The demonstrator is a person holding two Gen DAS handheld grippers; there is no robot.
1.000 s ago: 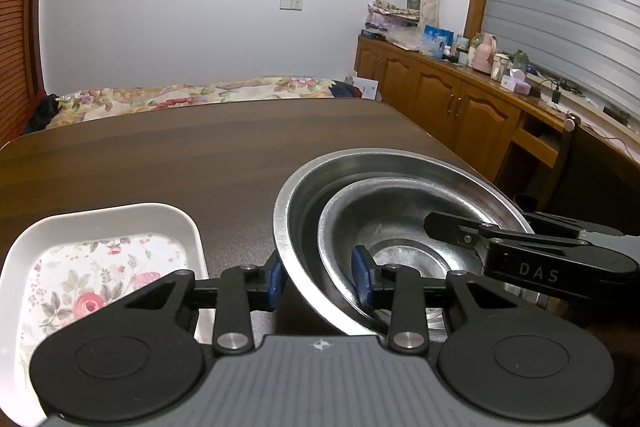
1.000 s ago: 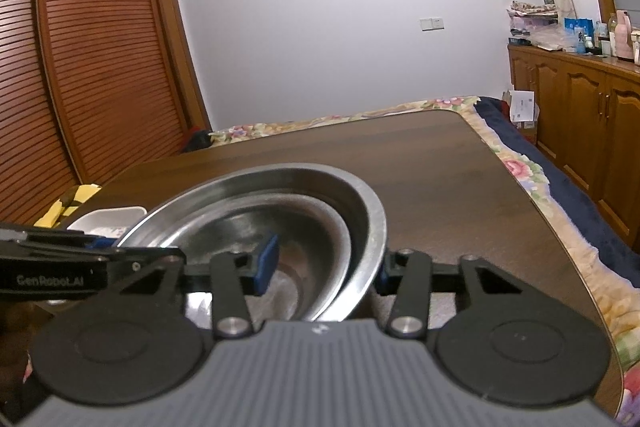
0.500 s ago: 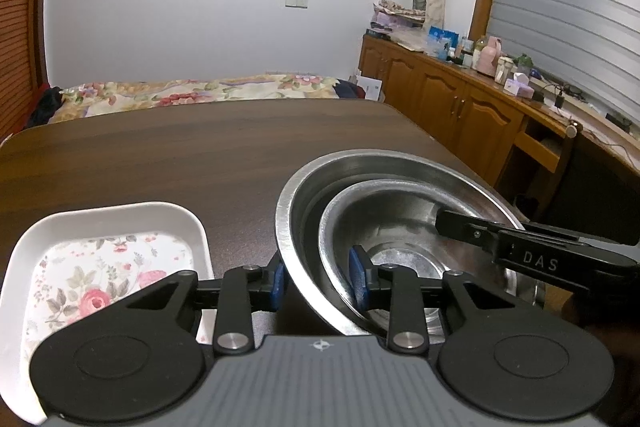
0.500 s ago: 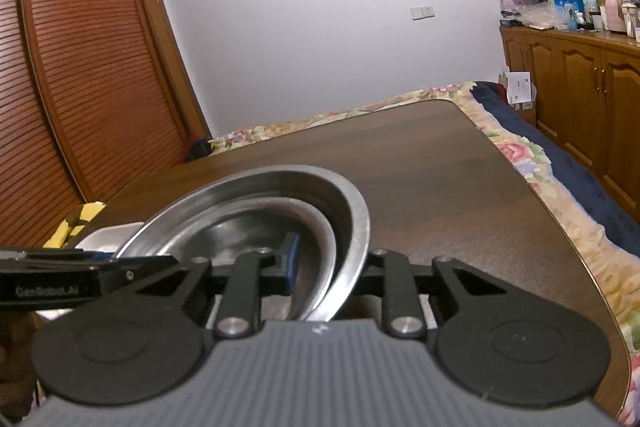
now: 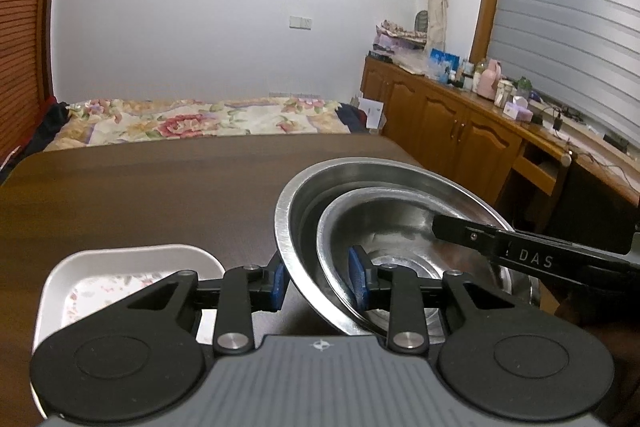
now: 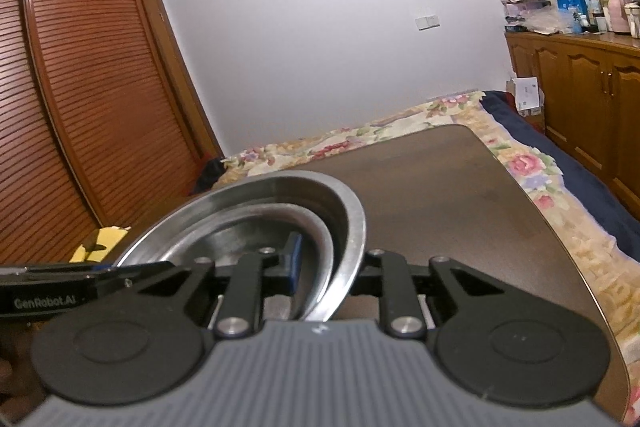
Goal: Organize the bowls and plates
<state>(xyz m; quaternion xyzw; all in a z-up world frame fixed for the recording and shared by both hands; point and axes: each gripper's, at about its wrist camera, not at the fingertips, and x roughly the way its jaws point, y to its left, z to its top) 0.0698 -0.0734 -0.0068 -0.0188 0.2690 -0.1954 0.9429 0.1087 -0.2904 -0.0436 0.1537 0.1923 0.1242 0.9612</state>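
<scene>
Tools pinch the metal bowls: left tool (image 5: 320, 283) and right tool (image 6: 330, 269) each squeeze the big bowl's (image 5: 292, 203) rim, small bowl (image 5: 400, 223) nested inside. Flowery white plate (image 5: 120, 267) sits beside, on the brown tabletop (image 5: 160, 187).

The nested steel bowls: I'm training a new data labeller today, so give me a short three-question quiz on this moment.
1. True or false: the smaller steel bowl sits inside the larger steel bowl.
2. The left gripper straddles which part of the bowls? A) the side walls next to the white floral tray B) the base C) nothing
3. Fill in: the right gripper has one finger inside the bowls and the other ____ the larger bowl's rim.

Key: 1 true; 2 A; 3 outside. Both grippers sit across the bowl walls on opposite sides, above the dark wooden table.
</scene>
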